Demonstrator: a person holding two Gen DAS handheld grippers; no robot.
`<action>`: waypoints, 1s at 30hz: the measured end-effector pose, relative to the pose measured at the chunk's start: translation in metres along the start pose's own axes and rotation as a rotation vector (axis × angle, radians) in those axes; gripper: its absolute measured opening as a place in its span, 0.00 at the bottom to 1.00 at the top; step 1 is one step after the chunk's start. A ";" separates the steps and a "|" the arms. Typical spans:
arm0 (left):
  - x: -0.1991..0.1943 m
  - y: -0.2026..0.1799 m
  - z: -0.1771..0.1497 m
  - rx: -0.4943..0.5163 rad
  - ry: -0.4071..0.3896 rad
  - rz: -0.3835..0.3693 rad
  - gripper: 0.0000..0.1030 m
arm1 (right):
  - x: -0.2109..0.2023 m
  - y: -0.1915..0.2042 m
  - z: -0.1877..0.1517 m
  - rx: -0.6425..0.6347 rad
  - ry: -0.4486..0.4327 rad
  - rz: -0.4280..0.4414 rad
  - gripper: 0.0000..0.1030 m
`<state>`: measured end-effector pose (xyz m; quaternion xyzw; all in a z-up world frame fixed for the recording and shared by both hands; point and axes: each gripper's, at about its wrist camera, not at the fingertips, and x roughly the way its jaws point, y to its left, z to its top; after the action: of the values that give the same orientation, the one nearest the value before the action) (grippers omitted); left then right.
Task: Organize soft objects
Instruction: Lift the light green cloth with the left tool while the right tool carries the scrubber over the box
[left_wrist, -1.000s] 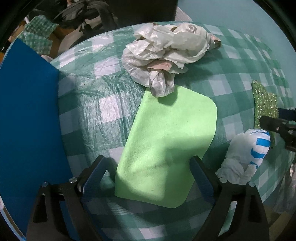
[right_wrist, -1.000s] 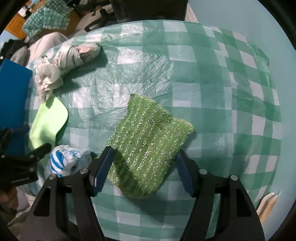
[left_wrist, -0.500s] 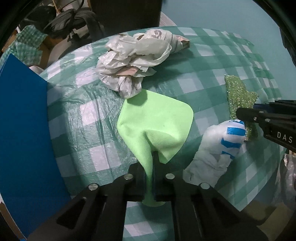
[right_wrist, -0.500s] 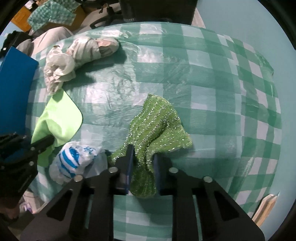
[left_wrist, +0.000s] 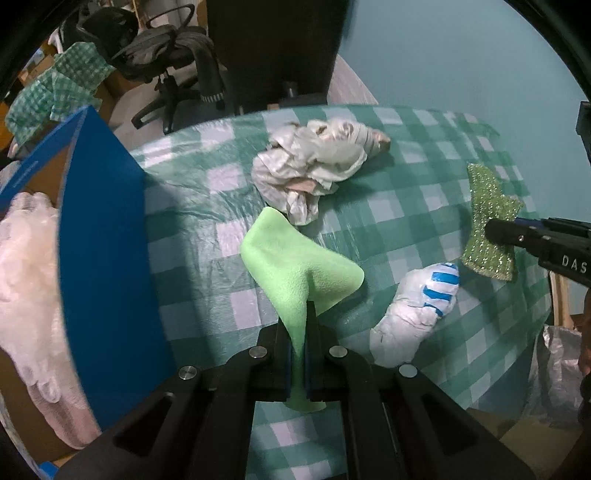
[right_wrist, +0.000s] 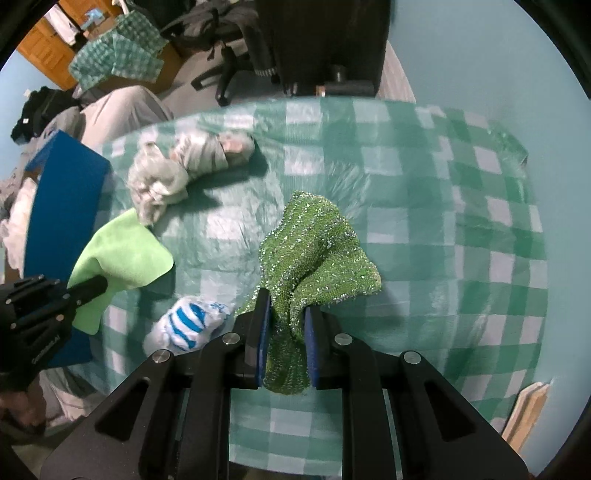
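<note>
A: Start with the big things. Why is the table (left_wrist: 424, 206) laid out like this?

B: The checked table fills the middle of both views, with the soft things scattered on it. At the left edge of the frame stands a blue box (left_wrist: 107, 258), open at the top with something white and fluffy already inside. I'd judge that's where the soft things are meant to go.

A: And the crumpled bag (left_wrist: 317, 173)?

B: Upper centre in the left view, resting on the table, nobody touching it.

A: The cloth (left_wrist: 295, 273)?

B: The left tongs (left_wrist: 299, 354) are closed tight on one edge of it, at bottom centre. Pinching an edge lets the rest hang free, so it peaks up and drapes. It looks raised off the table, though its far corner lies close to the bag.

A: The scrubber (right_wrist: 314, 251)?

B: Same idea. The right tongs (right_wrist: 286, 332) are clamped on a bunched fold at centre, and the sparkly green scrubber fans out beyond the tips.

A: Smallest?

B: The striped bundle (right_wrist: 188, 325), white and blue, on the table at lower left of the right view, between the two tongs, not held.
</note>
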<state>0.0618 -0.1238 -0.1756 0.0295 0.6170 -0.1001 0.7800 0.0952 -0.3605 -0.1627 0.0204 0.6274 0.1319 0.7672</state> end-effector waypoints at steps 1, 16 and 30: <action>-0.002 0.002 0.003 -0.001 -0.006 -0.002 0.04 | -0.004 -0.001 0.000 0.000 -0.007 0.002 0.15; -0.065 0.020 0.004 0.007 -0.119 0.019 0.04 | -0.052 0.019 0.006 -0.050 -0.065 0.025 0.15; -0.116 0.049 -0.009 -0.074 -0.185 0.026 0.04 | -0.085 0.072 0.014 -0.126 -0.109 0.091 0.15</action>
<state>0.0372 -0.0603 -0.0689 -0.0009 0.5450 -0.0694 0.8355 0.0808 -0.3085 -0.0639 0.0079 0.5738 0.2046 0.7930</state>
